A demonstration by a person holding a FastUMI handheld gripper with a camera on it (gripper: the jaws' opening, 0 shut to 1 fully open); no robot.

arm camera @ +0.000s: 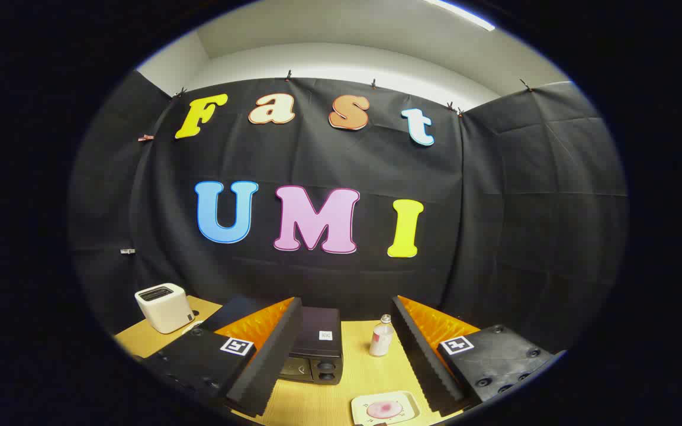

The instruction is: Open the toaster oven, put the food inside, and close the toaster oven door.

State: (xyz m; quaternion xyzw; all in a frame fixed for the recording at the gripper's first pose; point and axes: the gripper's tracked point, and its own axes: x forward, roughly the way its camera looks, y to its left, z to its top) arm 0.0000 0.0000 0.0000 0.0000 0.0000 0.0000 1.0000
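Observation:
A black toaster oven [315, 345] stands on the wooden table just ahead of my left finger, its door shut and its knobs facing me. A pale square plate [403, 402] with a pink round piece of food [383, 409] lies between my fingers, close below them. My gripper [347, 355] hangs above the table, open wide, nothing between its fingers. The left finger [270, 355] hides the oven's left side.
A small bottle [381, 337] with a pink lower half stands right of the oven, near the right finger. A white pop-up toaster [163, 306] sits at the table's far left. The wooden table [317, 402] ends at the black cloth wall behind.

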